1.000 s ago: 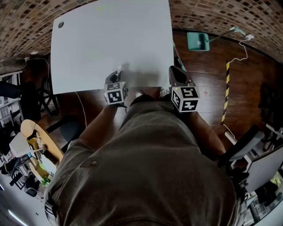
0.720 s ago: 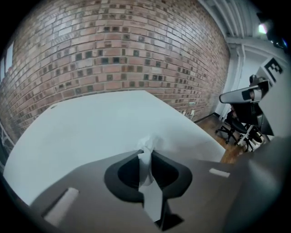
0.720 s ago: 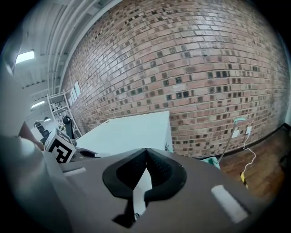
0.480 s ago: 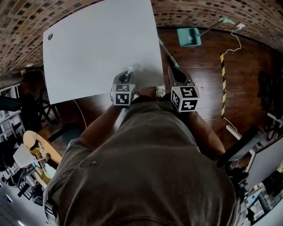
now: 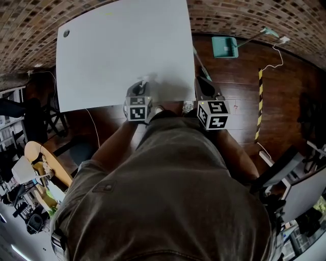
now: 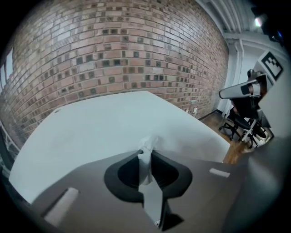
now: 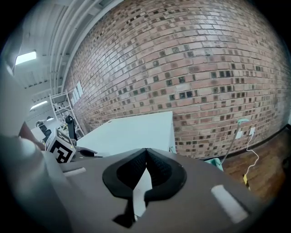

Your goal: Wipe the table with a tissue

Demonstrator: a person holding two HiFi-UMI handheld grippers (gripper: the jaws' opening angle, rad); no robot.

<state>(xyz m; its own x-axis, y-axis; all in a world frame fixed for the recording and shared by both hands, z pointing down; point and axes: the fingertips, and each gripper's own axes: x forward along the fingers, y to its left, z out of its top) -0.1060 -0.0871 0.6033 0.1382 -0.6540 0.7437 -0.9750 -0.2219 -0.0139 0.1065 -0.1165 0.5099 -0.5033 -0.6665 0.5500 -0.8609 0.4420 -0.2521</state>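
Note:
A white table (image 5: 117,51) fills the upper left of the head view. My left gripper (image 5: 144,82) sits over its near edge, shut on a white tissue (image 6: 146,157) that sticks up between the jaw tips; the tissue (image 5: 144,80) shows as a small white tuft there. In the left gripper view the table (image 6: 104,132) stretches ahead to a brick wall. My right gripper (image 5: 199,81) hangs just off the table's right near corner, above the wood floor, shut with nothing between its jaws. In the right gripper view the table (image 7: 136,132) lies ahead to the left.
A brick wall (image 5: 244,15) runs behind the table. On the wood floor to the right lie a green dustpan (image 5: 226,47), a white cable (image 5: 277,56) and a yellow-black striped strip (image 5: 259,102). Chairs and shelves crowd the left (image 5: 35,163); office chairs (image 6: 243,123) stand at the right.
The left gripper with the tissue has slid rightward along the table's near edge over the second and stays at that edge now. The right gripper has stayed beside the corner.

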